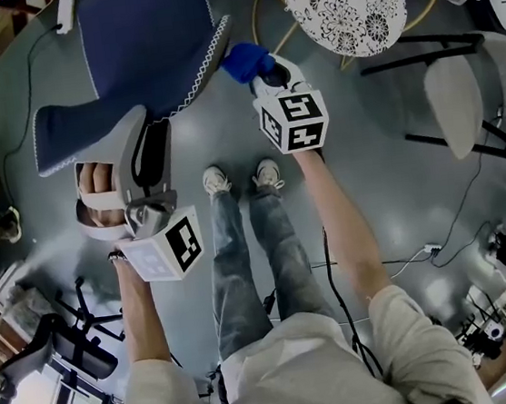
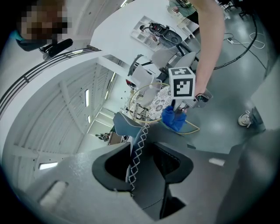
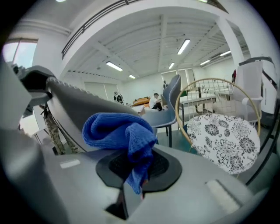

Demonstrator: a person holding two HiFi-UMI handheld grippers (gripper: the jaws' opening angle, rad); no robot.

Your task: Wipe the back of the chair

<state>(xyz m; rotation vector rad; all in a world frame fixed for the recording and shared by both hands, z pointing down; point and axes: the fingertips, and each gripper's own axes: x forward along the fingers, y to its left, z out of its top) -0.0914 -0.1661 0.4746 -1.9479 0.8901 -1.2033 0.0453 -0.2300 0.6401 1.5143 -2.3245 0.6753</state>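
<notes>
Contact between the blue cloth (image 1: 245, 62) and the chair (image 1: 150, 35) is hard to read. In the head view the cloth sits right at the chair back's white-stitched edge, but whether it presses on the fabric or lies just beside it cannot be told. That view also cuts the chair off at the top of the picture and hides its legs. The person's arms cover much of both tools.

The left gripper (image 1: 143, 141) shows there only as a grey body and a marker cube against the chair's lower edge. The left gripper view settles its grip: the jaws are closed on the chair back's zigzag-stitched rim, which runs up between the pads (image 2: 168, 159). Beyond it, the same view shows the right gripper (image 2: 179, 111) from the front, with the cloth bunched at its tip.

The right gripper view shows what the head view does not: the jaws are clamped on a fold of the cloth, and the rest is heaped above them. The chair's stitched edge rises close behind on the left, too near to see whole. A floral-patterned seat (image 3: 223, 140) with a wire hoop back stands to the right, well apart from the chair.
</notes>
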